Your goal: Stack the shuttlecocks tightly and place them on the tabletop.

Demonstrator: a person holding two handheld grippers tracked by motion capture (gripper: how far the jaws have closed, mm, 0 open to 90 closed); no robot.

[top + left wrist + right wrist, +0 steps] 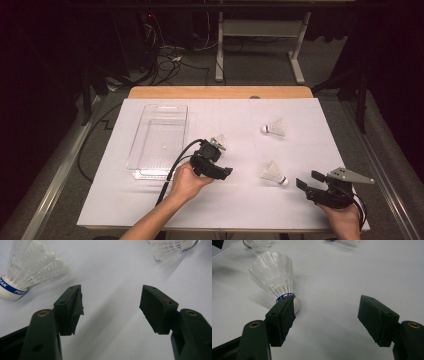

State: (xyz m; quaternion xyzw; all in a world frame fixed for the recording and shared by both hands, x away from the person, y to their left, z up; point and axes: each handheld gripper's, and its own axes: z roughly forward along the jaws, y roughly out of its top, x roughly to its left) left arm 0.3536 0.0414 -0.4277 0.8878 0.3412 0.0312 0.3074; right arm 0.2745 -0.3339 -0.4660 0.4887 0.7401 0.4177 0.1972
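Left tool [226, 171], released and holding nothing, lies between three shuttlecocks on the bench [300, 210], the nearest shuttlecock [218, 142] just beyond its body; right tool [307, 179] likewise released.

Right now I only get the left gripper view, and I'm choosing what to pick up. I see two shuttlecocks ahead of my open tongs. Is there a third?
Observer: Yes. A third shuttlecock lies on the far side of your left hand, back from the left tongs.
Operator: Anywhere to put them?
Observer: A clear tray sits just left of that hand.
Operator: And the other tongs?
Observer: The right tongs are open, with the nearest shuttlecock just past one jaw tip.
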